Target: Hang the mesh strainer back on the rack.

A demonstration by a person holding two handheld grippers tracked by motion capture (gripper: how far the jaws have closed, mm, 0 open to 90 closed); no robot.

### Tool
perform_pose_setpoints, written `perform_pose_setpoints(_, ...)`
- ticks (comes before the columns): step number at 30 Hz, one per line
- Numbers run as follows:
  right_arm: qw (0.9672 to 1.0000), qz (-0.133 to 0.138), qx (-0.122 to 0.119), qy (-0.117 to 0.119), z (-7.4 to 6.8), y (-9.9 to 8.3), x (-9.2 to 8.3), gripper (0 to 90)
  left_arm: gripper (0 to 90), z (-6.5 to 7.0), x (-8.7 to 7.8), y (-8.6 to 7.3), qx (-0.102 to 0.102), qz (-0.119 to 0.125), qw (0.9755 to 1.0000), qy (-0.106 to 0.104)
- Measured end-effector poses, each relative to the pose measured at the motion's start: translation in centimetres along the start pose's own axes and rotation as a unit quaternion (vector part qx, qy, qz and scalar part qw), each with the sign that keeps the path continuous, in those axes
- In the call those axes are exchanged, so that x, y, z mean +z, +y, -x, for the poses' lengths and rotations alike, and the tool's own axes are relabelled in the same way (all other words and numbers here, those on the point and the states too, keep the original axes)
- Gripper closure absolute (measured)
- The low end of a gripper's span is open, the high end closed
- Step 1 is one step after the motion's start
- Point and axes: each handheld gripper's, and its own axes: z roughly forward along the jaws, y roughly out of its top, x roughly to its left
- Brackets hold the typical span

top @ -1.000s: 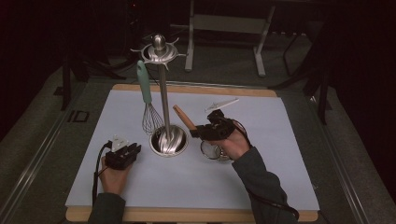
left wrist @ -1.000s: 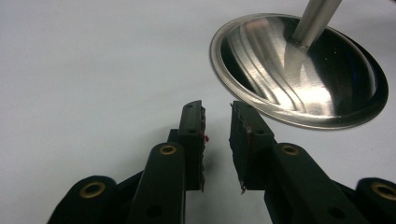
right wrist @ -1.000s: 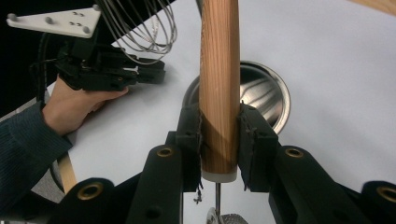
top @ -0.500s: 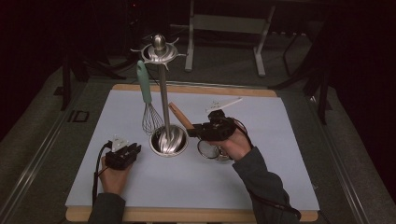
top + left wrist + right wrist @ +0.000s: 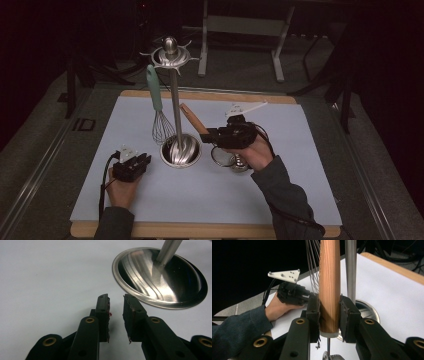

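The right tool point(image 5: 207, 134) is clamped on a wooden handle point(image 5: 192, 118), its two pads pressing either side of the handle near its lower end; in the right gripper view the handle point(image 5: 329, 287) stands nearly upright between the black jaws, just beside the metal pole of the stand point(image 5: 350, 270). From above, the handle slants up and away toward the stand point(image 5: 172, 100), and the metal part below it, near the person's right hand point(image 5: 255, 152), looks like a small strainer, though it is partly hidden. The stand's round shiny base point(image 5: 181, 150) sits on the pale sheet covering the table point(image 5: 200, 200). A whisk point(image 5: 159, 107) with a green handle hangs from the top of the stand, its wires just above the sheet. The left tool point(image 5: 137, 162) rests low on the sheet, just beside the base, with its jaws a little apart and nothing between them point(image 5: 116, 315).
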Motion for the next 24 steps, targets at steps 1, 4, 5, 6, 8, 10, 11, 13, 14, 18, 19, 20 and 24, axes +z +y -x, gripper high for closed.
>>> perform_pose_setpoints(1,1.0,0.003,-0.004,-0.003,-0.1,0.2,-0.1,72.5,74.9,0.0,0.0,0.0,0.0,0.0,1.0,0.0)
perform_pose_setpoints(4,0.9999,0.009,-0.01,-0.009,-0.3,0.6,-0.6,72.5,75.0,0.0,0.0,0.0,0.0,0.0,1.0,0.0)
perform_pose_setpoints(5,0.9998,0.014,-0.012,-0.009,-0.3,0.7,-0.8,72.5,75.0,0.0,0.0,0.0,0.0,0.0,1.0,0.0)
perform_pose_setpoints(6,0.9997,0.016,-0.013,-0.009,-0.4,0.9,-1.0,72.5,75.0,0.0,0.0,0.0,0.0,0.0,1.0,0.0)
perform_pose_setpoints(8,0.9995,0.024,-0.018,-0.009,-0.5,1.1,-1.4,72.5,75.0,0.0,0.0,0.0,0.0,0.0,1.0,0.0)
perform_pose_setpoints(10,0.9993,0.03,-0.021,-0.009,-0.7,1.3,-1.7,72.5,75.0,0.0,0.0,0.0,0.0,0.0,1.0,0.0)
perform_pose_setpoints(11,0.9992,0.032,-0.022,-0.01,-0.7,1.4,-1.9,72.5,75.0,0.0,0.0,0.0,0.0,0.0,1.0,0.0)
perform_pose_setpoints(13,0.9989,0.037,-0.025,-0.013,-0.8,1.7,-2.2,72.5,75.0,0.0,0.0,0.0,0.0,0.0,1.0,0.0)
perform_pose_setpoints(14,0.9987,0.04,-0.027,-0.013,-0.8,1.8,-2.4,72.5,75.0,0.0,0.0,0.0,0.0,0.001,1.0,0.0)
perform_pose_setpoints(18,0.9983,0.049,-0.028,-0.014,-0.9,2.1,-3.0,72.5,75.0,0.0,0.0,0.0,0.0,0.0,1.0,0.0)
perform_pose_setpoints(19,0.9981,0.052,-0.029,-0.013,-1.0,2.2,-3.2,72.5,75.0,0.0,0.0,0.0,0.001,0.0,1.0,0.001)
perform_pose_setpoints(20,0.9976,0.061,-0.032,-0.011,-1.2,2.4,-3.5,72.5,75.0,0.0,0.0,0.0,0.001,0.0,1.0,0.001)
perform_pose_setpoints(24,0.9966,0.073,-0.039,-0.005,-1.7,2.7,-4.0,72.5,75.0,0.0,0.0,0.0,0.001,-0.001,1.0,0.001)
